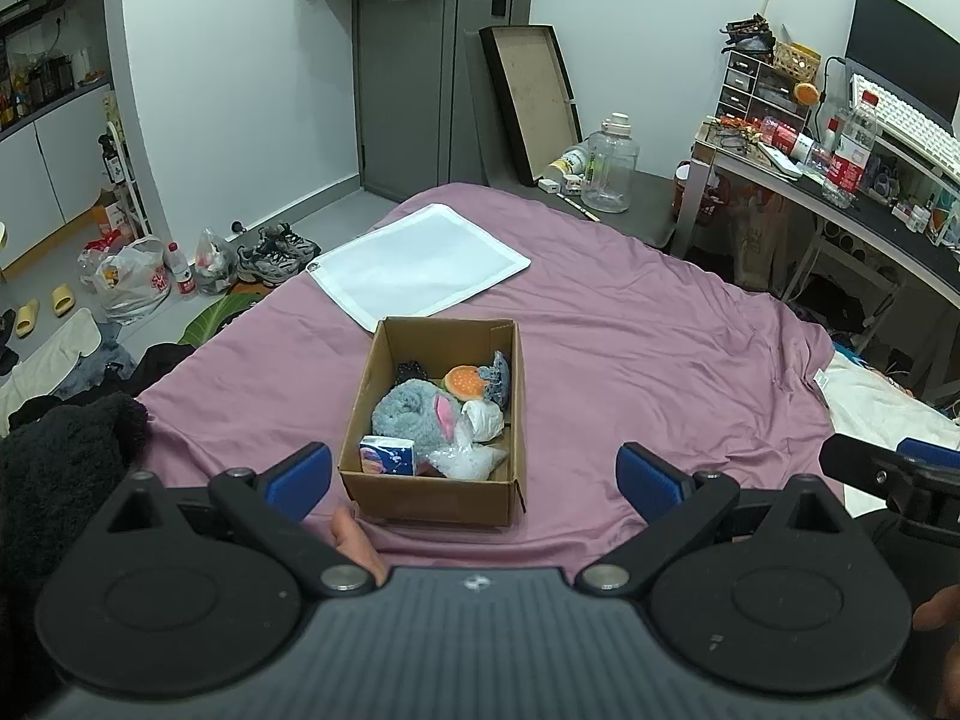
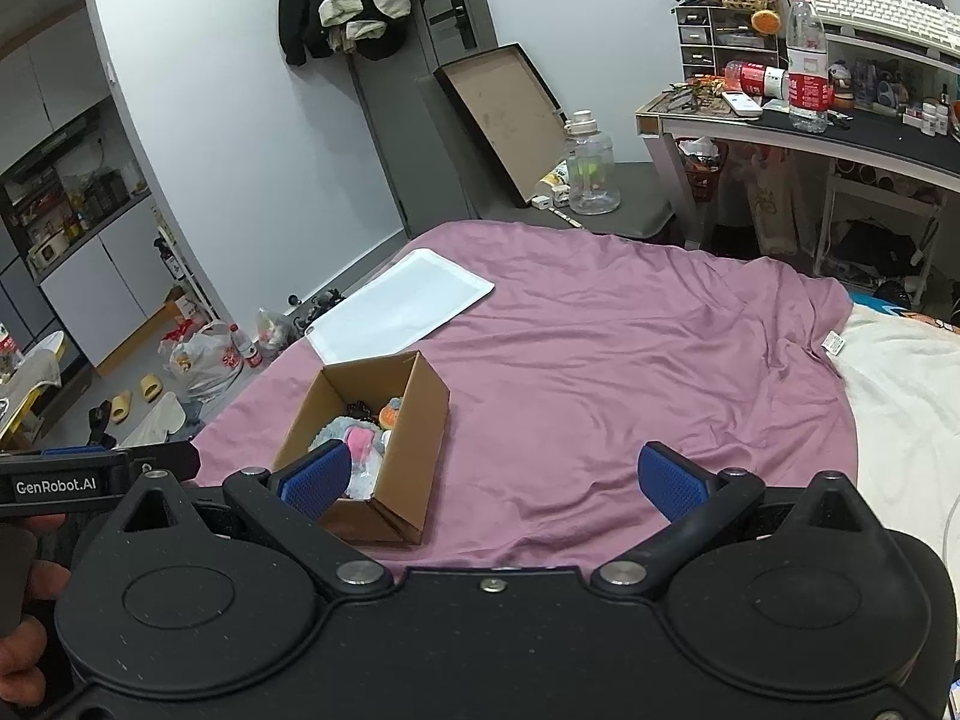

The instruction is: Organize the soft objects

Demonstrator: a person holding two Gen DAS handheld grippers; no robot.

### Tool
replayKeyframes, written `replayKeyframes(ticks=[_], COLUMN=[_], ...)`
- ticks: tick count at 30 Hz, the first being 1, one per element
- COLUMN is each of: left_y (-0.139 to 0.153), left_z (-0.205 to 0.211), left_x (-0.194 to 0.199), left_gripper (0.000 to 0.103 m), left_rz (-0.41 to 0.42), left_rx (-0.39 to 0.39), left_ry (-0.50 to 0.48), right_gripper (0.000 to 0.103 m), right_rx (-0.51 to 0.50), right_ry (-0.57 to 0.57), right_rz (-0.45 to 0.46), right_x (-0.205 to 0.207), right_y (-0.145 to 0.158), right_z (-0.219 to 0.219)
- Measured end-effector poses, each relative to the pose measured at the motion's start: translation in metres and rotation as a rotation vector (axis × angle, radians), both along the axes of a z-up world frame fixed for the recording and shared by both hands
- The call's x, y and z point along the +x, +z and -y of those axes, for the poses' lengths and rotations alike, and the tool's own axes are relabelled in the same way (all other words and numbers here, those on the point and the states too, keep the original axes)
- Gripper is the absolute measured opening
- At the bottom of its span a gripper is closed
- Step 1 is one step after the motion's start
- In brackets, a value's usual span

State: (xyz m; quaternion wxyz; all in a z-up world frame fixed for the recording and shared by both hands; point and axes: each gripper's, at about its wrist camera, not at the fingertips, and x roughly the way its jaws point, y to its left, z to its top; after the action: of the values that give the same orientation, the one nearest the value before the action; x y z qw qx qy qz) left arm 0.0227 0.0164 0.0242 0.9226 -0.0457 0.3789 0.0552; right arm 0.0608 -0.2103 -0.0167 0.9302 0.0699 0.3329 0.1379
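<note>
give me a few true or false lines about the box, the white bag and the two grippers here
1. The cardboard box sits on the purple bedsheet. True.
2. The box is empty. False: it holds soft items, including a grey plush toy and a burger-shaped toy.
3. The left gripper is open and holds nothing. True.
4. The white mesh bag lies inside the box. False: it lies flat on the sheet beyond the box.
5. The right gripper grips a toy. False: it is open and holds nothing.

Bed (image 1: pixel 630 324) cover: plain mauve-pink. Cardboard box (image 1: pixel 432 489): brown. Inside: grey-blue plush (image 1: pixel 408 414) w/ pink ear, orange burger toy (image 1: pixel 463 383) w/ pale dots, dk blue pack (image 1: pixel 387 456) w/ printed pic. Mesh bag (image 1: pixel 420 267): white. Both grippers black w/ blue textured pads (image 2: pixel 315 477).
</note>
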Motion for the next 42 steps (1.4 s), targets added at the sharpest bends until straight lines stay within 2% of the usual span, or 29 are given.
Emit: replayKeyframes(ticks=[42], left_y=[-0.0076], left_z=[0.0018], left_x=[-0.0009], left_gripper=[0.100], left_rz=[-0.008], left_rx=[0.011], left_ry=[-0.002], right_gripper=[0.103], right_rx=[-0.052], right_ry=[0.000], right_rz=[-0.012], right_x=[0.0038], right_y=[-0.0089], right_z=[-0.0058])
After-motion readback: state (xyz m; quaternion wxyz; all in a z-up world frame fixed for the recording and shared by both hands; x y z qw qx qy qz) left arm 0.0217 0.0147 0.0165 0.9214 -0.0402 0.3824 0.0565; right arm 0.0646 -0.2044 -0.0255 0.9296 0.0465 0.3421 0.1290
